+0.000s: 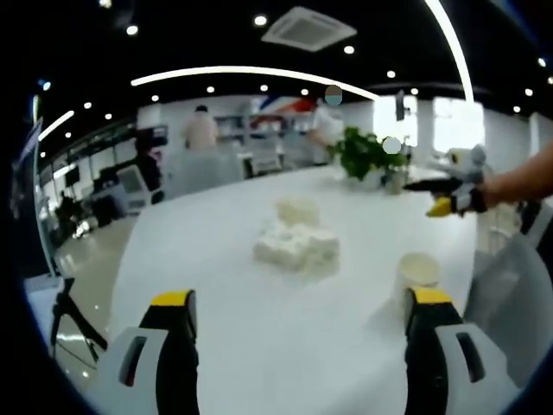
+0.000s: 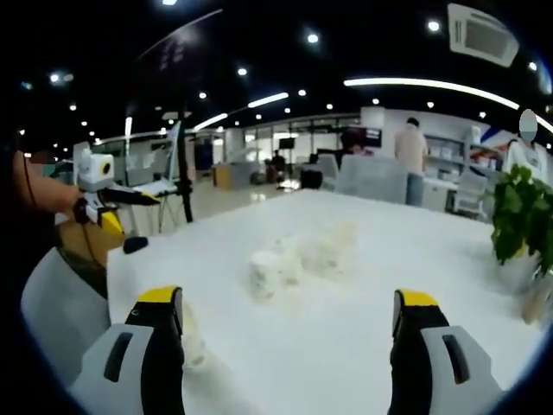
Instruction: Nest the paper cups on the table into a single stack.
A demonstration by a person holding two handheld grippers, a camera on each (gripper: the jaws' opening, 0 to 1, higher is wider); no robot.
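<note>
Across the white table point(image 1: 259, 346), in the left gripper view, a loose cluster of white paper cups point(image 1: 296, 245) sits near the middle, blurred so that single cups are hard to count. One more paper cup point(image 1: 418, 270) stands apart at about four o'clock from the cluster, just above the tip of the view's right-hand jaw. The left gripper point(image 1: 298, 313) rises from six o'clock with its yellow-tipped jaws spread wide and nothing between them. At three o'clock the right gripper point(image 1: 442, 195) enters, held by a person's hand above the table edge; whether its jaws are parted cannot be told from there. A potted plant point(image 1: 366, 154) stands at the far side of the table, around one o'clock.

From the right gripper view, the same cluster of cups point(image 2: 298, 258) lies at the centre of the table point(image 2: 415, 259), and the right gripper's point(image 2: 288, 309) jaws stand wide apart, holding nothing. The left gripper point(image 2: 111, 207) appears at nine o'clock, held off the table's edge. People stand in the office background.
</note>
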